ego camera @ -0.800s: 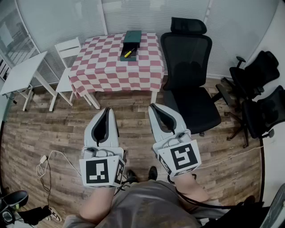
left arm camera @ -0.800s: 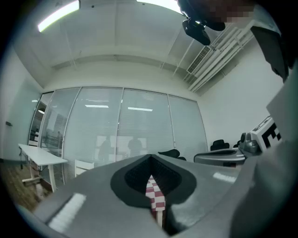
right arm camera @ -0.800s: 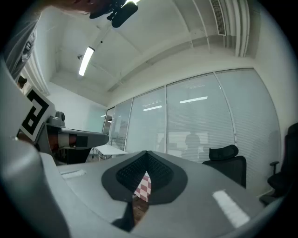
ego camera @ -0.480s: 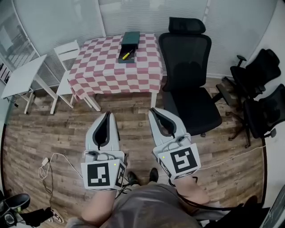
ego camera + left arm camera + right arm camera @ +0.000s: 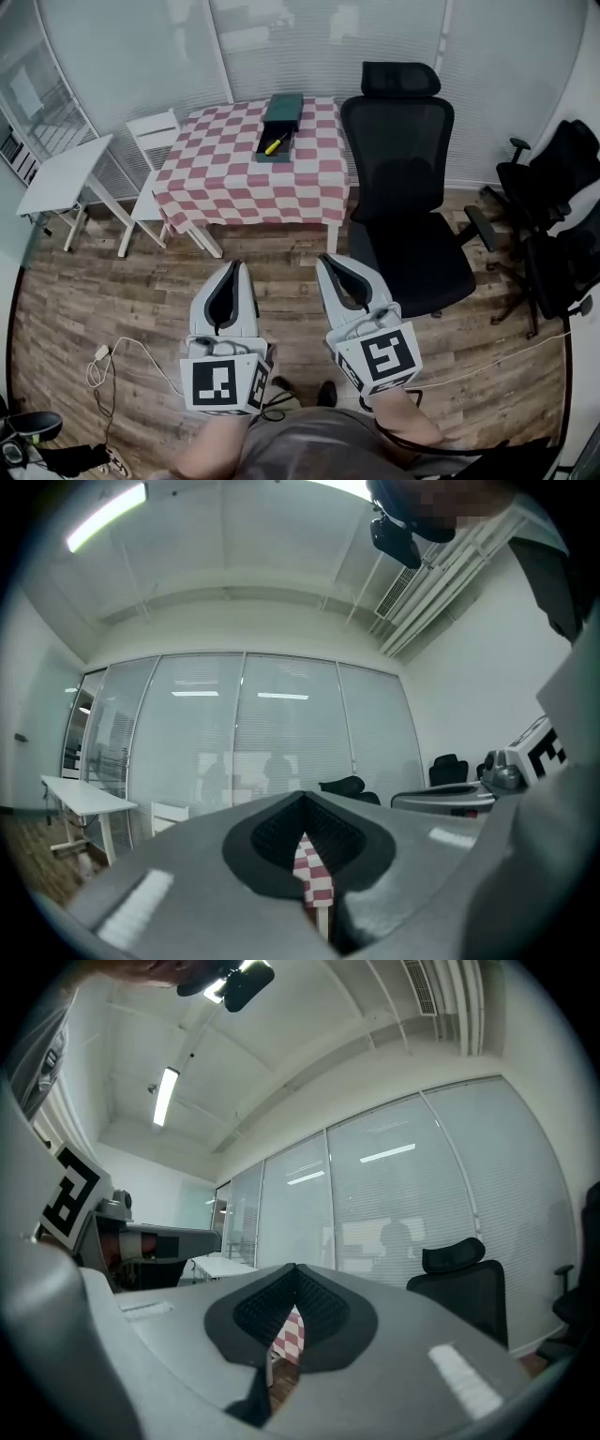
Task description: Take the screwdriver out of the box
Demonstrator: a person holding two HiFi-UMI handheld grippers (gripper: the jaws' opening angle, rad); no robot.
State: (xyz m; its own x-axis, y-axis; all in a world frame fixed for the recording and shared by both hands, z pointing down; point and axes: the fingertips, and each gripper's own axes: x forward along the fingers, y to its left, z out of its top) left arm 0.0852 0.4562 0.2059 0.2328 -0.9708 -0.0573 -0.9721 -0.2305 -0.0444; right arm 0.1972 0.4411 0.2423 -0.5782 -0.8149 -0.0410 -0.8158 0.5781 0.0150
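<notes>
Screwdriver (image 5: 274, 144) lies in box (image 5: 283, 111) on distant desk (image 5: 234, 178); left tongs (image 5: 232, 266) and right tongs (image 5: 328, 261), tips together, empty, should approach first.

I see a square table under a red-and-white checked cloth (image 5: 253, 173) on a brown wood-plank floor (image 5: 112, 281). Just right of that table stands a black mesh office chair with a headrest (image 5: 403, 169). A white slatted chair (image 5: 153, 129) sits at the table's left side, and a long white desk (image 5: 64, 173) further left. Two more black office chairs (image 5: 548, 187) stand well right of the table. Behind it runs a glass wall with blinds (image 5: 319, 42). A white cable (image 5: 98, 356) lies on the floor nearer me, to the left.
</notes>
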